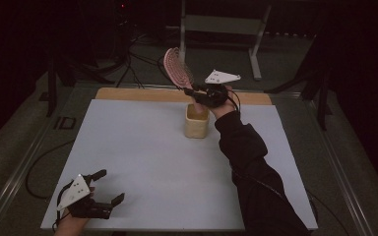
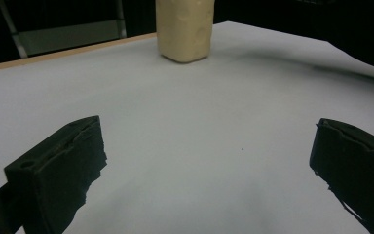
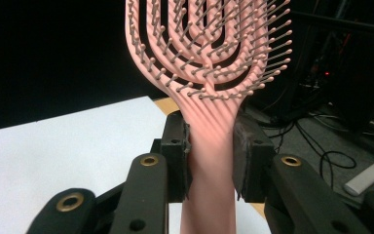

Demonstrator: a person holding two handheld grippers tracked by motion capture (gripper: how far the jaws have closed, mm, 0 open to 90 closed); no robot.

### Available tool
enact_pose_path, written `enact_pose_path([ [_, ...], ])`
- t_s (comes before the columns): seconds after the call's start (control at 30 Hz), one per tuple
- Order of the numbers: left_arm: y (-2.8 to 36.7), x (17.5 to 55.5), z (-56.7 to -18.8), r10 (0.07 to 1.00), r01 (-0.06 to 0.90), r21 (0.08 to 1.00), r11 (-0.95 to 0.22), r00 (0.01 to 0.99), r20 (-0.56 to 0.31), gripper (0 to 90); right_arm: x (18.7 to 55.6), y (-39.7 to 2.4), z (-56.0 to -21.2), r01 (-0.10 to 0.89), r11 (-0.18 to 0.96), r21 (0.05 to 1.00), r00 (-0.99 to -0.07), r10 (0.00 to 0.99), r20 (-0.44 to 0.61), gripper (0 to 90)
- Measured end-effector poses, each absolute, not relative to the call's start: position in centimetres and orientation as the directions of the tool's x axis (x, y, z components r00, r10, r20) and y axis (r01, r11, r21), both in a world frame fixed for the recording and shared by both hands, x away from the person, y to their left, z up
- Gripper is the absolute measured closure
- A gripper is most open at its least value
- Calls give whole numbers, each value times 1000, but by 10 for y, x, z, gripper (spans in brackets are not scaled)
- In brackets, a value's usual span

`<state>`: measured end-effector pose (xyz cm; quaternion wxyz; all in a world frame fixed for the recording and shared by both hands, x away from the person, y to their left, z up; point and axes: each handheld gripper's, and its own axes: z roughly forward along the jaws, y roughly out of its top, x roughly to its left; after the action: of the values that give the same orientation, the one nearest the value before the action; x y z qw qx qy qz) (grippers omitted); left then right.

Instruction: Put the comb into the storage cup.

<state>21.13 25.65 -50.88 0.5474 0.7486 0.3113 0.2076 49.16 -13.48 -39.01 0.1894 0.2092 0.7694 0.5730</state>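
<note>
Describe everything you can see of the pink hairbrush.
The pink vented plastic hairbrush has an oval head of curved ribs set with ball-tipped bristles and a smooth handle. The right gripper clamps that handle from both sides. It is held in the air, head up and tilted away, above the cream-coloured square cup.

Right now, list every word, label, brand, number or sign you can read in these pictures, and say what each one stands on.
None: no readable text in any view.
The pink vented plastic hairbrush held in the right gripper bears no marking on the side shown.
The cream-coloured squarish container on the white table is plain.
The left gripper, open, and its grey three-cornered plate carry no lettering.
</note>
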Motion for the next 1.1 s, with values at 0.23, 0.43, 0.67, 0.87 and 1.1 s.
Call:
enact_pose_path([
  [0.23, 256, 211, -509, 692, 240, 948, -207, 722, -32, 0, 495, -135, -399, 107, 261, 959, -844, 534, -51, 708],
  [0.43, 256, 211, -509, 691, 240, 948, -208, 722, -31, 0, 498, -137, -407, 116, 260, 958, -843, 536, -44, 708],
  [0.67, 256, 212, -510, 690, 241, 947, -210, 723, -31, 0, 499, -138, -417, 122, 272, 955, -847, 530, -43, 708],
  [0.87, 255, 212, -510, 689, 243, 947, -211, 724, -32, 0, 499, -139, -424, 128, 274, 953, -847, 530, -39, 708],
  [1.1, 255, 212, -510, 690, 244, 947, -208, 723, -34, 0, 498, -140, -432, 137, 267, 954, -845, 533, -27, 708],
])
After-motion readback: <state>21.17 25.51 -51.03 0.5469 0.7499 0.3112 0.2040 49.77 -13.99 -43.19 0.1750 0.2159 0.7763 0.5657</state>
